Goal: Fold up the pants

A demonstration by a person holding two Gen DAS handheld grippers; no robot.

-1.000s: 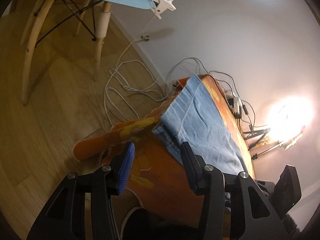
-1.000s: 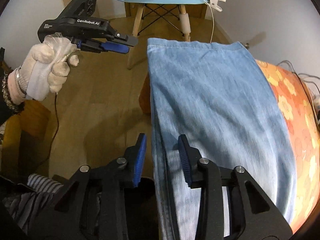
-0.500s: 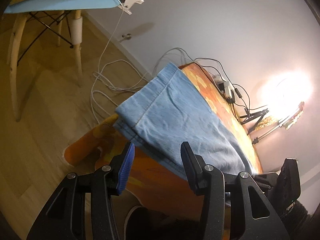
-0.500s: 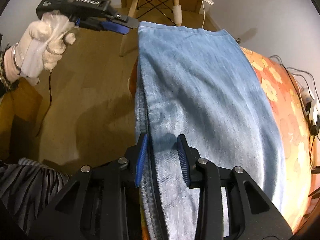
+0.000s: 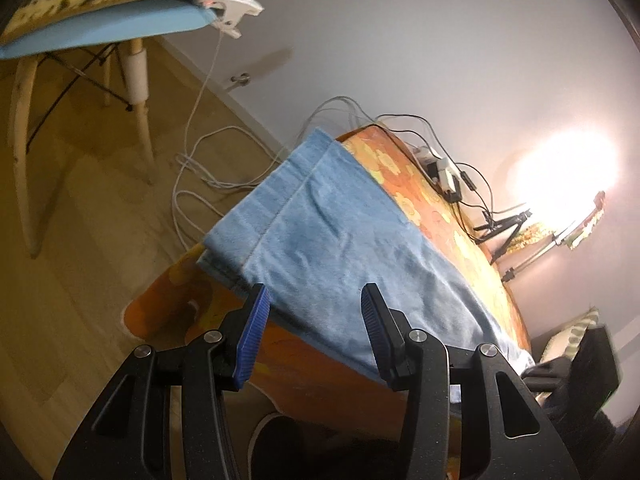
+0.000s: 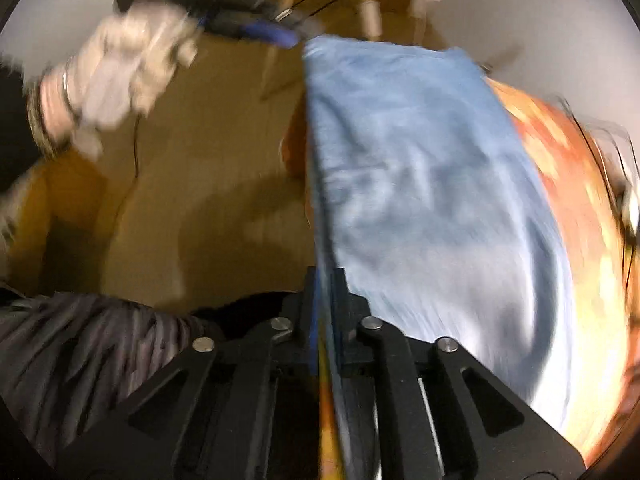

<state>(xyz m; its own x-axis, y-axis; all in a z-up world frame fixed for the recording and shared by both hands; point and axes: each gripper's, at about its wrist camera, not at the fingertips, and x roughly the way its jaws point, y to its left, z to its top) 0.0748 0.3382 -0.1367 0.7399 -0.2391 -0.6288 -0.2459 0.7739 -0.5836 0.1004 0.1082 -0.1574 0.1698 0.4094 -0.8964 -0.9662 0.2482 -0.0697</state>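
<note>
The right gripper (image 6: 325, 312), a second ago open beside the pants (image 6: 420, 184), is now closing its jaws on their near left edge, cloth pinched between. The left gripper (image 5: 312, 332) has come over the far corner, jaws half open and empty. The pants lie folded on the orange desk (image 5: 452, 216). The lettering on the left gripper is now blurred.

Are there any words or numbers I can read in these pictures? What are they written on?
None can be read.
White lettering on the side of the left tool, seen from the right wrist camera: too blurred to read.
No writing shows on the pants, the orange flowered cover, or the chair.
</note>
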